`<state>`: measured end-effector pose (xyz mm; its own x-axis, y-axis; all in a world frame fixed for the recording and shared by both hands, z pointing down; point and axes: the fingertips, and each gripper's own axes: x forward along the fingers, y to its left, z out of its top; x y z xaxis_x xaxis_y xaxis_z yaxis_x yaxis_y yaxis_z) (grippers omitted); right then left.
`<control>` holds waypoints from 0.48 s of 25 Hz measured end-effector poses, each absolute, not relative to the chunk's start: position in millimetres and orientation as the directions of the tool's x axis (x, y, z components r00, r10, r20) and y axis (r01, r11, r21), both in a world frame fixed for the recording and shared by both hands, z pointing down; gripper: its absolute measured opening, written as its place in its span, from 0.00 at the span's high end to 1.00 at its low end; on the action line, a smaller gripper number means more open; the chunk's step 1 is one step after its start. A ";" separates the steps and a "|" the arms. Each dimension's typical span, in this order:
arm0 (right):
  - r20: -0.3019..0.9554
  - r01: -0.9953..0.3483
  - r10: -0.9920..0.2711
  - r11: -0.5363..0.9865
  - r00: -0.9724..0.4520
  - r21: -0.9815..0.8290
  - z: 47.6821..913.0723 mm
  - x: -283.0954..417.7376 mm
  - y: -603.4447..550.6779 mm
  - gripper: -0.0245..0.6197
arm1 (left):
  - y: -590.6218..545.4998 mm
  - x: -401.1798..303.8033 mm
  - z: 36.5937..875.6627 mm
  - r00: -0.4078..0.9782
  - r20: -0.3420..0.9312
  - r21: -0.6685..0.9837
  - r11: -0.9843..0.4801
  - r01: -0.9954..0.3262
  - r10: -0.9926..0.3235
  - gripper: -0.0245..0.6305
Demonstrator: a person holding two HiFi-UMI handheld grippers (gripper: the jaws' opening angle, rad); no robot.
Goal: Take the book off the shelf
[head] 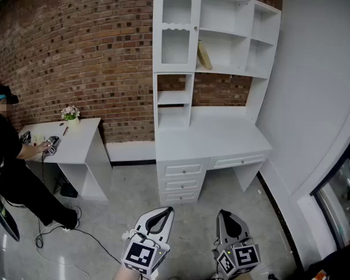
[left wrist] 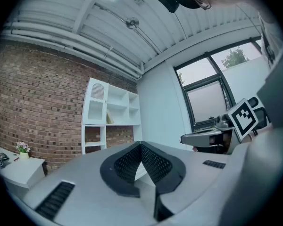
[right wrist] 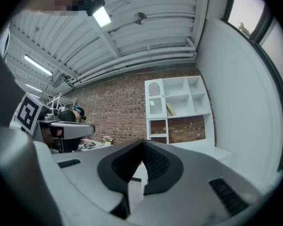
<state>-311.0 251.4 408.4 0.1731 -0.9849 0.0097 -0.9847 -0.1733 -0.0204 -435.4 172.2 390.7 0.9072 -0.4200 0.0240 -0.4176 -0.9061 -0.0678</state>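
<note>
Showing, left to right: left gripper (head: 165, 212), jaws closed tip to tip on nothing; book (head: 204, 55), leaning in a middle compartment of the shelf (head: 249, 39), well apart; right gripper (head: 224, 213), likewise closed, empty. Risk: arriving unopened, jaws would likely topple the leaning book.

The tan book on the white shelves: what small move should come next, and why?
Probably a step closer to the white shelf unit. The thin tan book leans in an upper compartment, far beyond the left tool and right tool, which both hang low over the grey floor, shut and empty.
</note>
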 end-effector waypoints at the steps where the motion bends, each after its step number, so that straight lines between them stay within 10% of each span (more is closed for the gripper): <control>1: 0.008 -0.985 -0.985 -0.172 0.172 -0.019 407.5 -312.1 249.9 0.96 | 170.7 -434.7 390.7 0.911 0.004 -0.073 -0.909 -0.410 -0.412 0.94; 12: 0.030 -0.987 -0.987 -0.159 0.158 -0.017 415.1 -318.4 236.3 0.96 | 158.9 -437.2 401.6 0.915 -0.008 -0.057 -0.914 -0.403 -0.403 0.94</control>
<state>-318.4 236.3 415.1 0.1583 -0.9869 0.0297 -0.9872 -0.1588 -0.0173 -437.2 158.9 401.6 0.9152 -0.4030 -0.0084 -0.4028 -0.9135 -0.0569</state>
